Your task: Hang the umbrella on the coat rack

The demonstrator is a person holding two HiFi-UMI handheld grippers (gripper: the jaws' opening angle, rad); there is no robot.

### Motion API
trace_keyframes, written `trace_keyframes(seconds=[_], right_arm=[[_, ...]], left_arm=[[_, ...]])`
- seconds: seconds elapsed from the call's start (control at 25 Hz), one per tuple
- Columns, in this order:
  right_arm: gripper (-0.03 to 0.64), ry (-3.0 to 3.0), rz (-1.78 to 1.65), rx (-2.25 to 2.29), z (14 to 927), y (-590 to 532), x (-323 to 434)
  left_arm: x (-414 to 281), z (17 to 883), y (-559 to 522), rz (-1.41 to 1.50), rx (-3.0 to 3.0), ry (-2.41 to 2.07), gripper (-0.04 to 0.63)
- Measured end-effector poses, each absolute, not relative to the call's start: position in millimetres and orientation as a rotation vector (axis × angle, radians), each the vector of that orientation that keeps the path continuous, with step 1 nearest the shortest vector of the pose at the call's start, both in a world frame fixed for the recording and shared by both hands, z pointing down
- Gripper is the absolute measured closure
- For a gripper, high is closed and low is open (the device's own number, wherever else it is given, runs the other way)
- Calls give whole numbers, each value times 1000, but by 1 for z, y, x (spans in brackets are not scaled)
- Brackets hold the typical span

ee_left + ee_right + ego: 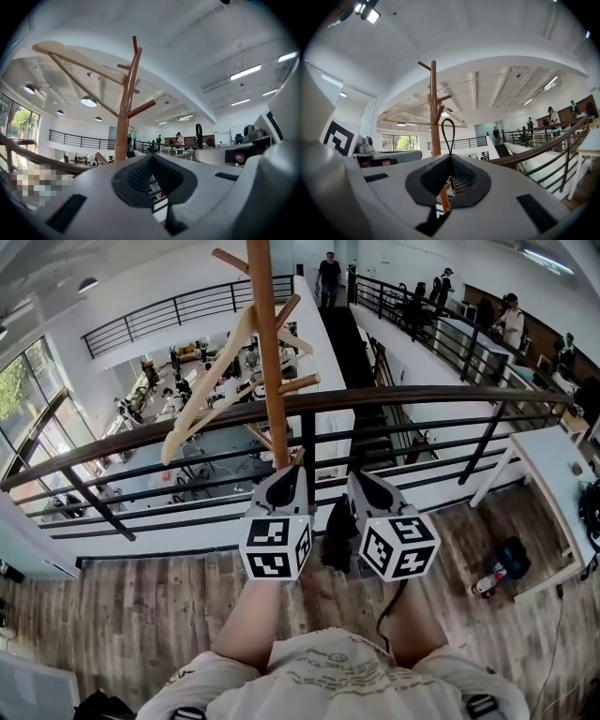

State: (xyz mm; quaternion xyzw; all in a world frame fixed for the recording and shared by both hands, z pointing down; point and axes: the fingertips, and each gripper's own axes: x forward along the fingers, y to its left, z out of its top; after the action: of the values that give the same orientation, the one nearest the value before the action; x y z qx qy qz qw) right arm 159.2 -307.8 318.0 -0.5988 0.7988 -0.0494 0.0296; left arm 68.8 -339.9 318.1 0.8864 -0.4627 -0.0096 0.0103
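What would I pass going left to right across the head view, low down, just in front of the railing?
First the left gripper, then the umbrella, then the right gripper, then the black bag on the floor.

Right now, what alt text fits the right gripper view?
The right gripper is shut on a black strap loop sticking up between its jaws. A wooden coat rack stands beyond, with a dark railing curving away at right.

Wooden coat rack [268,352], matt black railing [422,393], wood-plank floor [141,615]
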Motion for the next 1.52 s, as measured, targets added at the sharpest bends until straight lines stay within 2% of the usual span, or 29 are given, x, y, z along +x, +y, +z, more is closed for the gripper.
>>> trace_keyframes(seconds=[0.72, 1.52], right_arm=[[615, 2553, 51, -1641, 234, -393, 138], [615, 2710, 125, -1593, 220, -412, 111]], left_arm=[[40, 328, -401, 20, 2679, -1566, 597], [28, 329, -414, -14, 2638, -1587, 597]])
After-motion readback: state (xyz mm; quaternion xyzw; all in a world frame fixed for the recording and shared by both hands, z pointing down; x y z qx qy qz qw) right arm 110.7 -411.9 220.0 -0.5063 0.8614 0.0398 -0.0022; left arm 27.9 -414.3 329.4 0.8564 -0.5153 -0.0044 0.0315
